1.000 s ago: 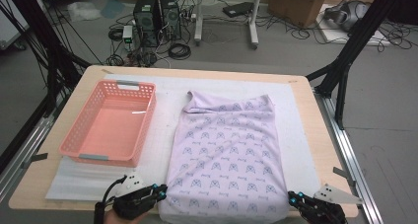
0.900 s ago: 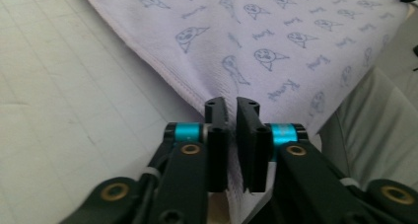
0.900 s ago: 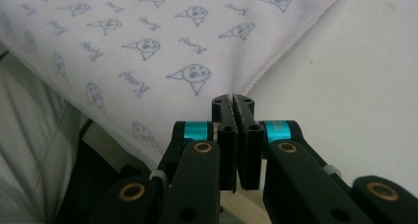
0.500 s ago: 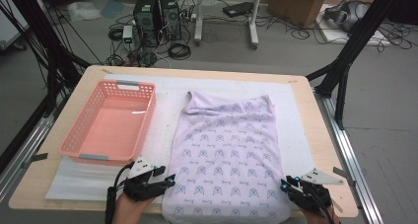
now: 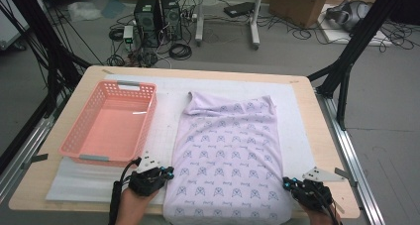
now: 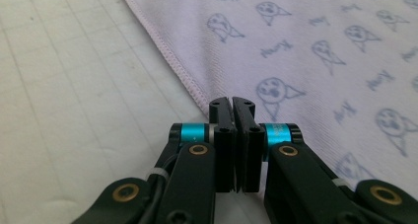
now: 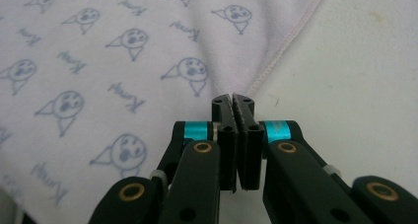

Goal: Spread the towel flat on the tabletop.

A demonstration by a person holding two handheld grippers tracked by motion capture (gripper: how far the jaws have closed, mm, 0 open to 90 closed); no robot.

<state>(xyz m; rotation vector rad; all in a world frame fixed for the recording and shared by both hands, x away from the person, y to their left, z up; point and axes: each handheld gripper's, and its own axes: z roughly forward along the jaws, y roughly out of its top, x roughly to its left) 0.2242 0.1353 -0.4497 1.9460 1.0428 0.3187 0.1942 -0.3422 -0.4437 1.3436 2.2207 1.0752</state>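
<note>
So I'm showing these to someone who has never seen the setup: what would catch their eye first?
Probably the pale lilac cloth with small printed faces, spread flat down the middle of the table. Next, the empty pink basket lying to its left. Then the two grippers at the near edge, the left gripper and the right gripper, each with jaws closed at one side hem of the cloth.

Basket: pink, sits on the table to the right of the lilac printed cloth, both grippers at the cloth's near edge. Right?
Wrong side. The high view shows the pink basket to the left of the cloth; left gripper and right gripper are at its near edge.
</note>
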